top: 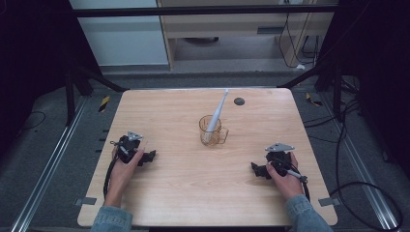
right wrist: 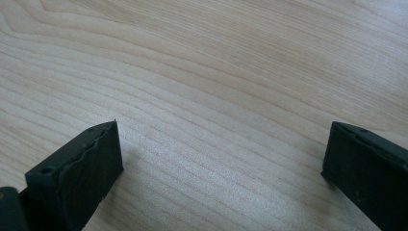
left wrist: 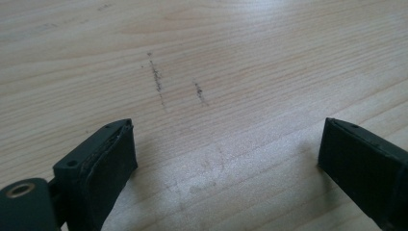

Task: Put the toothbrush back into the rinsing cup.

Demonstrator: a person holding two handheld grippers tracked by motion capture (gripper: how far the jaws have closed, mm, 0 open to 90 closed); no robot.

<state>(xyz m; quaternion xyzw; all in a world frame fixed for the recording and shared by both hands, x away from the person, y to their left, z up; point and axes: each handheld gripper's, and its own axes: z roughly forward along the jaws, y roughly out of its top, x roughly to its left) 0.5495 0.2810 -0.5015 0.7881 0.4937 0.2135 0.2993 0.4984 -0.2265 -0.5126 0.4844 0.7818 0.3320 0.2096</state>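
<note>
Your fingers (left wrist: 103,168) rest apart on the worktop (top: 169,193); take the light, slippery toothbrush (top: 217,112) (leaning in a cup (top: 212,131)) mid-handle.

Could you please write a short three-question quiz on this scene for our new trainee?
1. True or false: the toothbrush lies flat on the table.
2. What holds the toothbrush? A) cup B) bowl C) left gripper
3. How do the jaws of the right gripper stand?

Key: 1. False; it leans in the cup. 2. A. 3. Open, over bare wood.
</note>
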